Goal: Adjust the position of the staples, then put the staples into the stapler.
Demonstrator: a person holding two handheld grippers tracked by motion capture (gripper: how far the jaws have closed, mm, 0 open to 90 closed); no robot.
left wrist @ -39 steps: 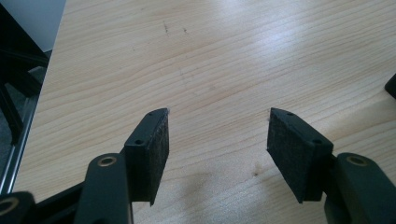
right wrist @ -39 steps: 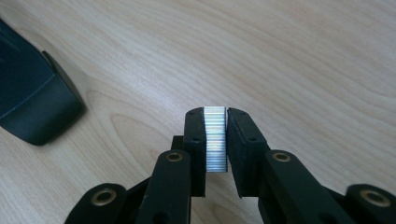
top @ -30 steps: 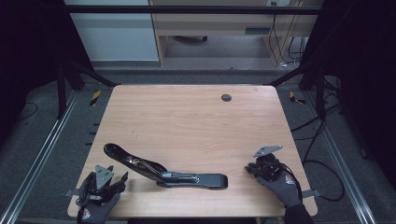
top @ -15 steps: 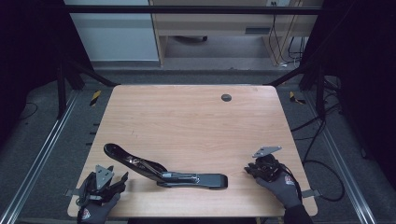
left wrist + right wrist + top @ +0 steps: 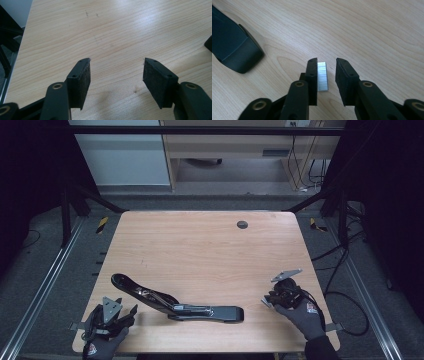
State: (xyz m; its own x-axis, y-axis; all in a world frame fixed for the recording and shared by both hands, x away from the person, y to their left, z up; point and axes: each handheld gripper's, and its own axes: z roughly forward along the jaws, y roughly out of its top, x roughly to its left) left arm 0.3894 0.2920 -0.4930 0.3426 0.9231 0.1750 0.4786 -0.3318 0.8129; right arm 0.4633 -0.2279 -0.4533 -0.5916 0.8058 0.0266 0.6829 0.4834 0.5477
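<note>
Staple strip (image 5: pixel 322 76) sits between the right gripper (image 5: pixel 325 75)'s narrowly parted jaws, unclamped; it could skid away. Left gripper (image 5: pixel 116 75) gapes wide, empty, beside the stapler (image 5: pixel 175 302).

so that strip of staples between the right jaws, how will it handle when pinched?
The staple strip looks thin, flat and shiny, so probably light and slippery against the table. It lies flat, so rolling seems unlikely. Glued strips can snap if squeezed unevenly. The right gripper brackets it with a gap left on one side.
</note>
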